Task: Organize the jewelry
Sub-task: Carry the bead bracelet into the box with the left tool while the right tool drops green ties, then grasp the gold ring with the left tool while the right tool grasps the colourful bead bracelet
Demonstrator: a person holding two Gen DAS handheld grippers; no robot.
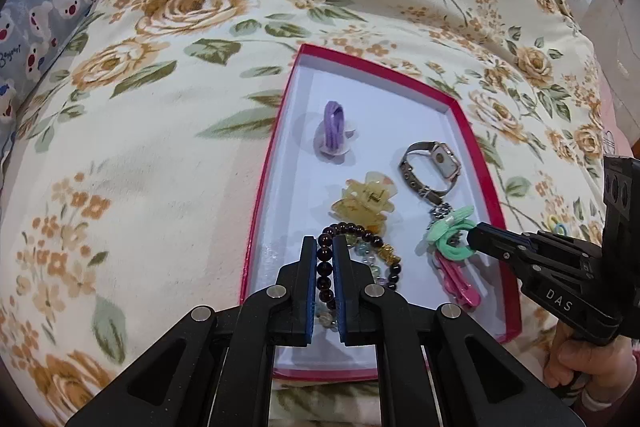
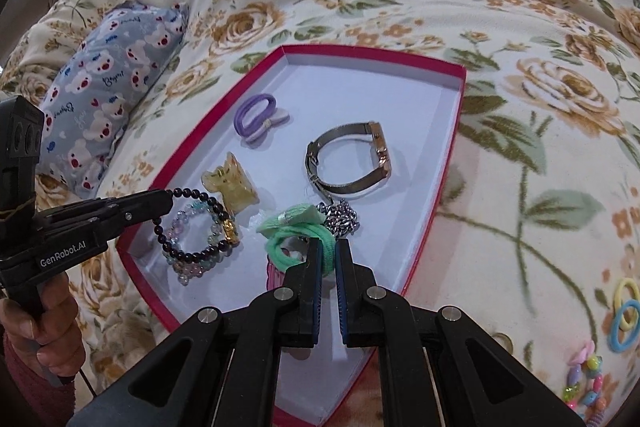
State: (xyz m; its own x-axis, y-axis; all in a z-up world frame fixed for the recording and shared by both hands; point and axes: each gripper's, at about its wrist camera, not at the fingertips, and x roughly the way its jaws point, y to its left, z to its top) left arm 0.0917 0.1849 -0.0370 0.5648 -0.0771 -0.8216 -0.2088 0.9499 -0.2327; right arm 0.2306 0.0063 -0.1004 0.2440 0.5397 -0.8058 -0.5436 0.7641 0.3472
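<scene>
Dark beaded bracelet (image 1: 325, 269) sits pinched in your left tongs (image 1: 323, 247); your right tongs (image 2: 328, 254) grip the green hair tie (image 2: 298, 247), both over the red tray (image 2: 436, 211).

Watch (image 1: 432, 167), hair claw (image 1: 366, 201), bracelets (image 1: 360, 255) in box (image 1: 280, 131) on blanket (image 1: 160, 147)

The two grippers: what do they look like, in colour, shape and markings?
Both are black plastic with angular linked arms, silver round pivot pins and blue pads inside the fingers. The right gripper carries white letters "DAS"; the left gripper reads "GenRobot.AI". A bare hand in a dark red sleeve holds the left one's handle.
</scene>
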